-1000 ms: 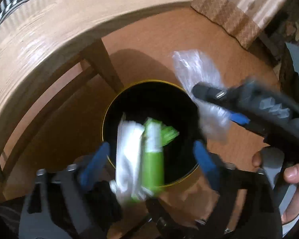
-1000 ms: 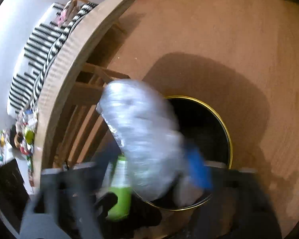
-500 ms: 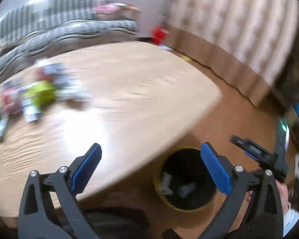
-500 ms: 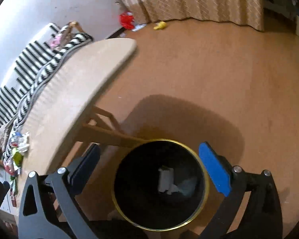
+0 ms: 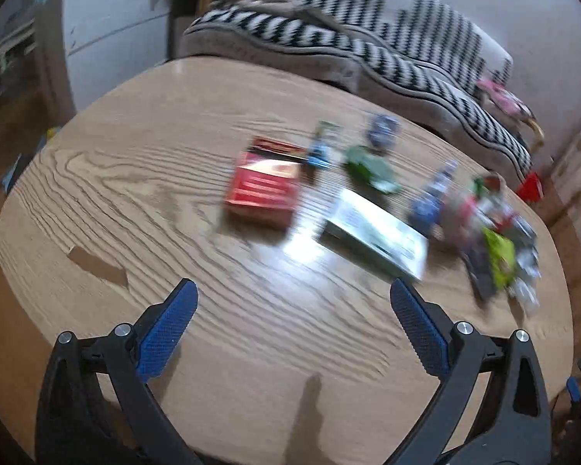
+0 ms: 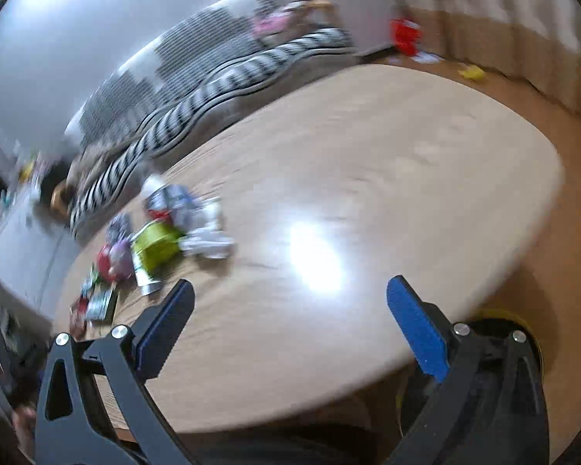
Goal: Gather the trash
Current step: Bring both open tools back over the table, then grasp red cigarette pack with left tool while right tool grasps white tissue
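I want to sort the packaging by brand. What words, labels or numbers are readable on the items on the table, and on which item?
None can be read.
Red box: pale lines of print, smeared by motion blur.
Pale flat box: dark marks, too blurred to read.
Lime-green wrapper and the other wrappers: no legible text in either view.

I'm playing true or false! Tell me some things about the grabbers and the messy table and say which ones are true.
1. Both grabbers are open and hold nothing: the left gripper and the right gripper. True.
2. The red box lies on the wooden table. True.
3. The table has no trash on it. False: wrappers and boxes lie there, such as the yellow-green wrapper.
4. The striped sofa is plain blue. False: it is black and white.
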The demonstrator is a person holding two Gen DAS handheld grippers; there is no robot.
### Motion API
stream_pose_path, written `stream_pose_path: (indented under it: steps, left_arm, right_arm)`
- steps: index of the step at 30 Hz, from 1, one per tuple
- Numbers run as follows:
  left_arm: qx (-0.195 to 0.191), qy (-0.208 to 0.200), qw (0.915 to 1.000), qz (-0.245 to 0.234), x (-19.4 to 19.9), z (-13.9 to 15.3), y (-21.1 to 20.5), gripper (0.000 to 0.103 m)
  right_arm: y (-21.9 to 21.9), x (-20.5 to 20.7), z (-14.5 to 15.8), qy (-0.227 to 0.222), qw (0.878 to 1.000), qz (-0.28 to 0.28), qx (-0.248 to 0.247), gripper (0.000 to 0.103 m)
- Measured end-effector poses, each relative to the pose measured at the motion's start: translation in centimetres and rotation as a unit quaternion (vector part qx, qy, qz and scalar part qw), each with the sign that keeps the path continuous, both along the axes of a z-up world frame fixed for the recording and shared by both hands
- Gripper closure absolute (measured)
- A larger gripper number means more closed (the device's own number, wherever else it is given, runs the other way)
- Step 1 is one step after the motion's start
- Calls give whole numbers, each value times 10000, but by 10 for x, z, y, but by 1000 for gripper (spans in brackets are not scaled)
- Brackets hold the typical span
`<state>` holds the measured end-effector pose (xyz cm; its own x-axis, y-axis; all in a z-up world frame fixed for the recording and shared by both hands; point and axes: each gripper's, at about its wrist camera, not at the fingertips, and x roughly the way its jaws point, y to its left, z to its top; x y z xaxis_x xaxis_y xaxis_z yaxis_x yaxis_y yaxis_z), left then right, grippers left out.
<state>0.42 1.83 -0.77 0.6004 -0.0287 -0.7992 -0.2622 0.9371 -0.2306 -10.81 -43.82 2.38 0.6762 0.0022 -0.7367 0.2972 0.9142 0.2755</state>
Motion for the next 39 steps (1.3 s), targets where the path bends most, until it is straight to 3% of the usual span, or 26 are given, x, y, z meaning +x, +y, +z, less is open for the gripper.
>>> stream_pose_path:
  steps: [2, 7, 11, 17, 23, 31, 35, 39]
  left_arm:
    - [-92, 76, 9998, 151, 9, -9, 13, 6]
    - [195, 66, 9996, 177, 40, -30, 18, 6]
    - [167, 15, 9998, -59, 57, -34, 16, 6]
    - [314, 206, 9993, -21, 93, -42, 20, 6]
    - [1215, 364, 9919, -92, 108, -49, 16, 6]
    - [1212, 360, 9919, -156, 111, -49, 20, 6]
    - [1218, 362, 9918, -115, 112, -49, 21, 6]
    - [1229, 375, 9917, -67, 116, -50, 21, 6]
  right_arm:
    - [26, 42, -8, 446, 9974, 430, -355, 7]
    - [70, 104, -31, 598, 9886, 911, -1043, 7]
    - [82, 134, -47, 672, 9856, 971, -1212, 7]
    - [94, 170, -71, 925, 9815, 1068, -1290, 6]
    - [93, 176, -74, 933, 9784, 1253, -1353, 5]
    - [69, 167, -71, 716, 9868, 1099, -945, 6]
    - [74, 170, -72, 774, 9838, 1217, -1068, 6]
    - [82, 171, -72, 851, 9805, 1209, -1296, 14]
